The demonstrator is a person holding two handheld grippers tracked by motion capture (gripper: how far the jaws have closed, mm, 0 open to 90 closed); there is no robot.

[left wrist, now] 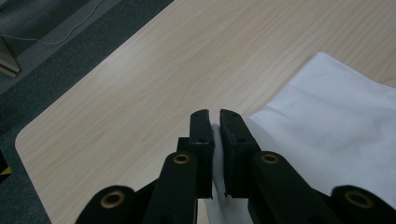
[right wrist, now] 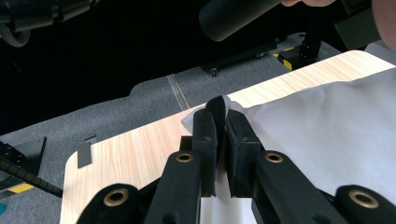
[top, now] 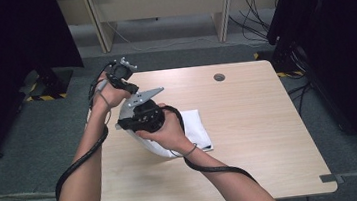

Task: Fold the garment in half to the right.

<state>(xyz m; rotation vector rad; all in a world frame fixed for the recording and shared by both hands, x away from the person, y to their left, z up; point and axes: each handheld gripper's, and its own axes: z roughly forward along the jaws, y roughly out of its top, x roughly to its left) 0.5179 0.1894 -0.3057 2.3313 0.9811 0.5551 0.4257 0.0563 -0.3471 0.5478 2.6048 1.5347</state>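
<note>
A white cloth (top: 197,126) lies on the wooden table (top: 251,138), left of its middle. Both hands meet over the cloth's left part. In the left gripper view my left gripper (left wrist: 214,116) is shut on an edge of the cloth (left wrist: 336,116), a thin white fold showing between the jaws. My right gripper (right wrist: 223,112) is shut on a corner of the cloth (right wrist: 327,126), whose tip pokes out past the pads. From above, the right hand (top: 169,129) covers the pinched part, and the left hand (top: 106,90) is just behind it.
A round cable hole (top: 219,77) sits near the table's far edge. A light wooden desk (top: 156,2) with cables stands behind. Black stands and dark screens flank the table on both sides. Grey carpet surrounds it.
</note>
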